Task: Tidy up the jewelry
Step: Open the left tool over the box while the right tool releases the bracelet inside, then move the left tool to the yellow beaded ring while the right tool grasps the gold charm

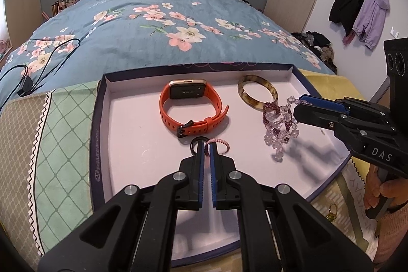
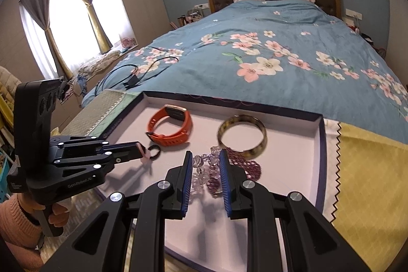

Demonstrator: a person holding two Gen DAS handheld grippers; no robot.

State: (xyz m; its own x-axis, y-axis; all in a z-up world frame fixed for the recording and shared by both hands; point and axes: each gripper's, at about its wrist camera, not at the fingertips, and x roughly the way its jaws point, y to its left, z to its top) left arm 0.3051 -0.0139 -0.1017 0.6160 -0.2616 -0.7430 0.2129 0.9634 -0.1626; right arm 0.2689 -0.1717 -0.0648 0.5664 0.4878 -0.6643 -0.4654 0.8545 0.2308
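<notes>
Left wrist view: orange-strapped smartwatch (image 1: 190, 103) and mottled horn-coloured bangle (image 1: 257, 91) already lie in the shallow white-lined tray (image 1: 122, 134). Left claw (image 1: 207, 149) grips a pink braided cord with black ring (image 1: 216, 143) — right claw (image 2: 204, 165) clasps clear-and-purple beaded bracelets (image 2: 211, 170), both unplaced.

The left gripper (image 1: 207, 147) points downward, its jaws pinched tight on a pink cord with a dark ring. The right gripper (image 2: 205, 162) tilts down too, jaws partly closed on beaded bracelets. A hand (image 2: 54, 214) in a pink sleeve grips the left handle
</notes>
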